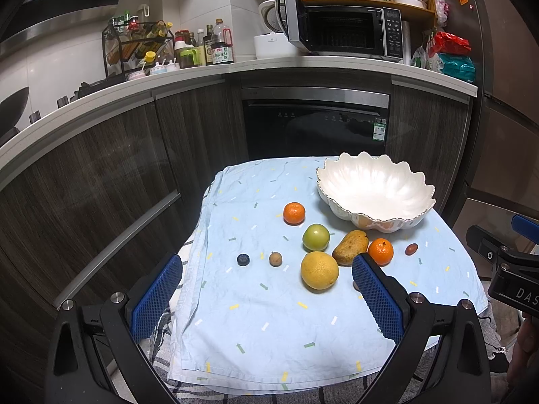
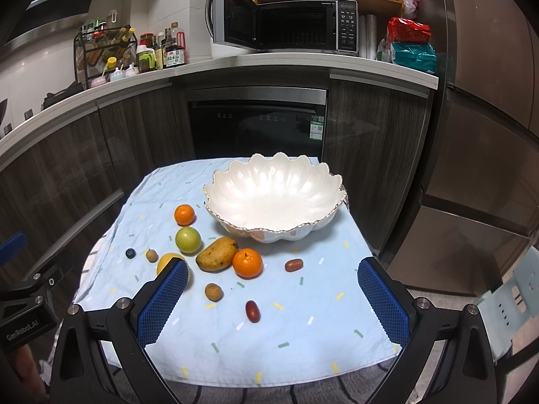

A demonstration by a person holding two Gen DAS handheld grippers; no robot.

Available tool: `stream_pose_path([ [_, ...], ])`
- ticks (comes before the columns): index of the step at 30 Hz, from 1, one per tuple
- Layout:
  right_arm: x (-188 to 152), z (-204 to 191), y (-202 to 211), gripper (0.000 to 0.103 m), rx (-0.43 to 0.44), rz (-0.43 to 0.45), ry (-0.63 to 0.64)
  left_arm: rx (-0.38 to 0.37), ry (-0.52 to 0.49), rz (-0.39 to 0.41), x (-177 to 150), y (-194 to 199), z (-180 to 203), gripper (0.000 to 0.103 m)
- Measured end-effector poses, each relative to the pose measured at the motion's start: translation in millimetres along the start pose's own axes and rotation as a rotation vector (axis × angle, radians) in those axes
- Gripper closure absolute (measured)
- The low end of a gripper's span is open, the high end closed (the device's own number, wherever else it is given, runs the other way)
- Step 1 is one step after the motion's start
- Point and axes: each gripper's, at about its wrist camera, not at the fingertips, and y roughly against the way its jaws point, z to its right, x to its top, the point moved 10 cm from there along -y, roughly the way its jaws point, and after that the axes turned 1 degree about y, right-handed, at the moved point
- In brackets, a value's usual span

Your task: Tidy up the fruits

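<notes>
At lower frame in the left wrist view, the left gripper [image 1: 266,288] has its blue-padded fingers [image 1: 156,298] spread wide, nothing between them, hovering above the near edge of the light blue cloth [image 1: 256,336]. Same in the right wrist view: right gripper [image 2: 273,298] wide apart, holding nothing, above the cloth.

Fruits lie loose on the cloth, mid-frame. Just past the left gripper's right finger sits a yellow citrus [image 1: 319,270], with a green fruit [image 1: 315,237] just behind it and a mango [image 1: 350,247] beside both. An orange tangerine [image 1: 380,251] touches or nearly touches the mango's right end; a second tangerine [image 1: 294,213] sits farther back, left of the bowl. Left of the yellow citrus: a small brown round fruit [image 1: 275,258], then a blueberry [image 1: 243,259]. A small reddish date [image 1: 411,249] lies right of the near tangerine. The right wrist view shows two more near pieces: another brown round fruit [image 2: 214,292] and a second dark red date [image 2: 252,310].

White scalloped bowl [image 1: 375,190] sits at the cloth's far right, no fruit inside. Upper frame: kitchen counter [image 1: 188,74] with a microwave [image 1: 343,30], its door open.
</notes>
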Motion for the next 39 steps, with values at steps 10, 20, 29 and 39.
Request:
stream_pose_path([
  [10, 1.2, -1.8, 1.0, 0.001, 0.004, -0.003, 0.001, 0.0, 0.0, -0.002, -0.2, 0.7, 0.7, 0.0],
  [20, -5.1, -5.0, 0.0, 0.001, 0.005, -0.007, -0.001, 0.0, 0.001, -0.002, -0.2, 0.9, 0.9, 0.0],
  [29, -5.2, -2.6, -1.8, 0.001, 0.007, -0.012, -0.004, 0.0, -0.001, -0.002, -0.7, 1.0, 2.5, 0.0],
  [39, -5.1, -2.0, -2.7, 0.001, 0.006, -0.014, -0.005, -0.001, -0.002, -0.002, -0.7, 1.0, 2.7, 0.0],
])
